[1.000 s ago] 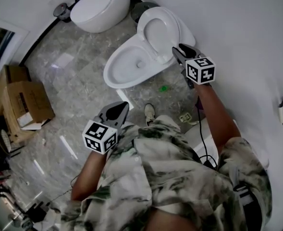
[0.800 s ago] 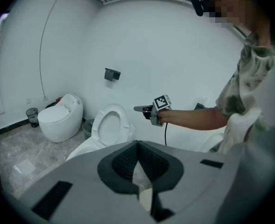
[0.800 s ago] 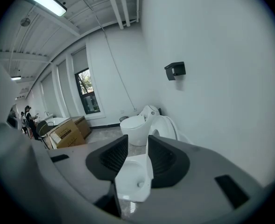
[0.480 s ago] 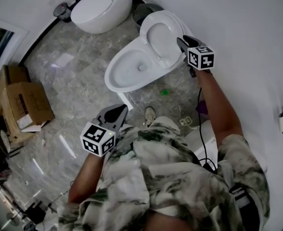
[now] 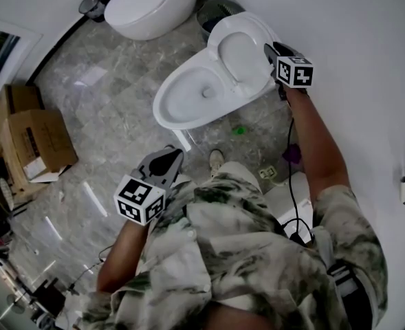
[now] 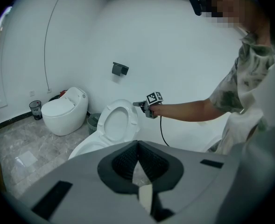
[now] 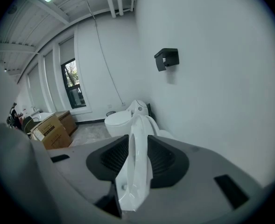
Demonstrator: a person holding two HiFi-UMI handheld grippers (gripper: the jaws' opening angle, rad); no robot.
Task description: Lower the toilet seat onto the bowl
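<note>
A white toilet stands by the wall with its seat (image 5: pixel 233 53) raised upright over the open bowl (image 5: pixel 188 98). My right gripper (image 5: pixel 269 49) is at the raised seat's upper right edge. In the right gripper view the seat's rim (image 7: pixel 138 171) runs edge-on between the two pads, and my right gripper (image 7: pixel 138 141) is shut on it, both pads touching. My left gripper (image 5: pixel 171 153) hangs shut and empty in front of my body, well short of the bowl. The left gripper view shows the seat (image 6: pixel 116 122) and the right gripper (image 6: pixel 138 104) beside it, beyond my left gripper (image 6: pixel 137 143).
A second, rounded toilet (image 5: pixel 147 2) stands at the far left, with a dark bin (image 5: pixel 219 9) between the two. Cardboard boxes (image 5: pixel 34 143) sit at the left. The white wall runs close on the right, with a black fixture (image 7: pixel 167 59) on it. A cable (image 5: pixel 291 205) trails from my right arm.
My right gripper has moved forward and up along the wall to the seat's upper edge. The left gripper has barely shifted.
</note>
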